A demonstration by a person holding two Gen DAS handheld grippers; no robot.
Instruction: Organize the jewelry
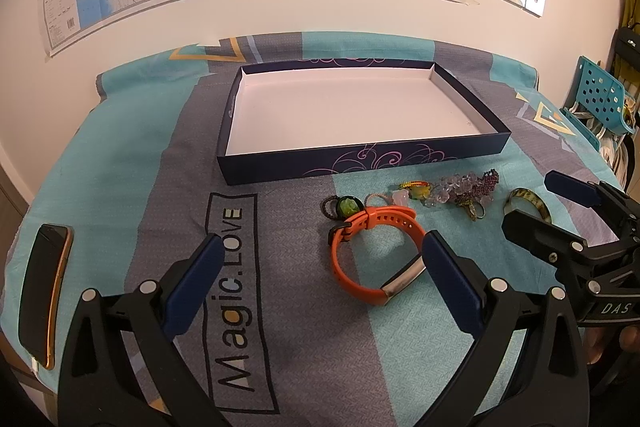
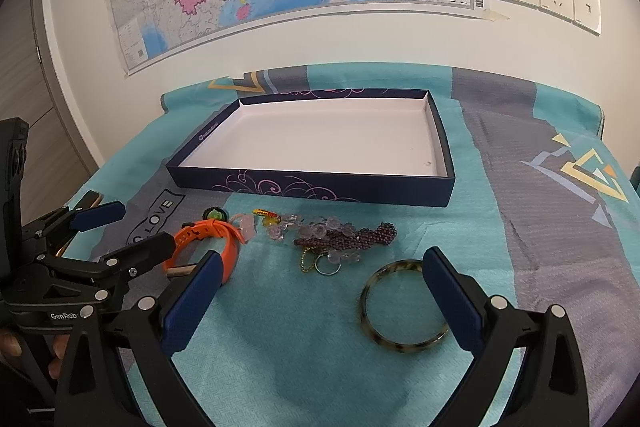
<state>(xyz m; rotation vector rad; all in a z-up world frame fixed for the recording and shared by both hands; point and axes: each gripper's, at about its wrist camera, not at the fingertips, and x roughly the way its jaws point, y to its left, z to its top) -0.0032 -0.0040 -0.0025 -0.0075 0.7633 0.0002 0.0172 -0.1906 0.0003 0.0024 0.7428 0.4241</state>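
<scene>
Blue-padded fingers of the left gripper (image 1: 324,259) are spread wide and hold nothing; the orange wristband (image 1: 370,255) lies on the cloth (image 1: 120,155) just inside its right finger. The right gripper (image 2: 320,275) is likewise spread wide and empty, with the tortoiseshell bangle (image 2: 404,305) lying flat just inside its right finger. Ahead of both finger pairs, a cluster of small jewelry lies on the cloth: clear beads (image 2: 316,225), a dark beaded bracelet (image 2: 352,233) and a green pendant (image 1: 347,205). Beyond the cluster sits the open navy box (image 2: 312,183), its white interior bare. A phone (image 1: 44,291) lies outside the left gripper's left finger.
</scene>
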